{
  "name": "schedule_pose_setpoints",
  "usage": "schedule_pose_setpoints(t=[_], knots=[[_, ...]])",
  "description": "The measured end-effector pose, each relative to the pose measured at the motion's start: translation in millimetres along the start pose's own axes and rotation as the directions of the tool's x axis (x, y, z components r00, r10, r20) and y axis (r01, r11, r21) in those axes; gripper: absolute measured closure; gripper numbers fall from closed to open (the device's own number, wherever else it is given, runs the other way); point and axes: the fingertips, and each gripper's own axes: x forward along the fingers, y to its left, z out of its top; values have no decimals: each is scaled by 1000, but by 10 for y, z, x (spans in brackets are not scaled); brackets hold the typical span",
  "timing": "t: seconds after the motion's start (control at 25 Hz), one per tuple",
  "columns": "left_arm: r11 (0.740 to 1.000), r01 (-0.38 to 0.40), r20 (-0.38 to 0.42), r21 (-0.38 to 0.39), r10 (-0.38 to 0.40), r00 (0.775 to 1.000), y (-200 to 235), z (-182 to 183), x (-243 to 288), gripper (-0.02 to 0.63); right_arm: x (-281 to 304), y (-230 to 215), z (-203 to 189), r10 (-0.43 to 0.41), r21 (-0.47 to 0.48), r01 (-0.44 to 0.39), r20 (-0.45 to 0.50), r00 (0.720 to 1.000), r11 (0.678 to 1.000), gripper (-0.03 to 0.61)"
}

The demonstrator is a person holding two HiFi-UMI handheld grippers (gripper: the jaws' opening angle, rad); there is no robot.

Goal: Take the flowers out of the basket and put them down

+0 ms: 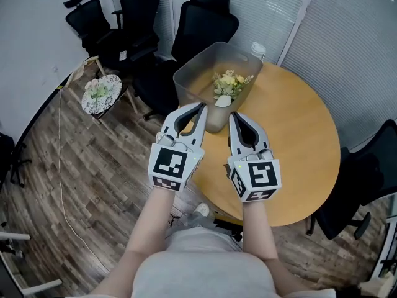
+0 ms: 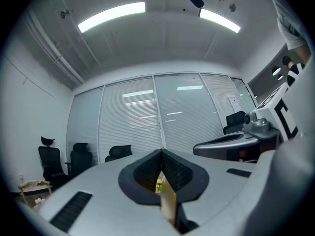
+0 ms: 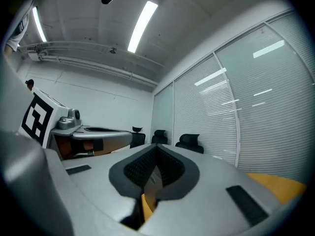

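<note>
A translucent grey basket stands on the far left part of the round wooden table. Inside it lies a bunch of yellow and white flowers in a small white holder. My left gripper is shut and empty, its tips near the basket's front wall. Beside it my right gripper is shut too, tips just short of the basket. In the left gripper view a sliver of the flowers shows between the shut jaws. The right gripper view shows its shut jaws with table wood below.
Black office chairs stand behind the table and another at its right. A small side table with a lace cloth and a plant is at the left. A white cup stands behind the basket. A cable runs along the wooden floor.
</note>
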Motion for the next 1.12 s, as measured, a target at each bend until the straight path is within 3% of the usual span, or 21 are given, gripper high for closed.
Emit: schedule_pose_setpoints(t=[0.32, 0.84, 1.12], knots=[[996, 70, -57, -47, -72, 996, 139, -121, 552, 609, 295, -319, -119, -27, 21, 28, -38, 999, 999, 554], [991, 116, -127, -70, -124, 984, 329, -209, 1323, 607, 531, -854, -388, -92, 79, 98, -79, 993, 992, 554], [981, 179, -171, -73, -190, 967, 323, -279, 1546, 509, 628, -959, -402, -117, 80, 124, -83, 990, 989, 554]])
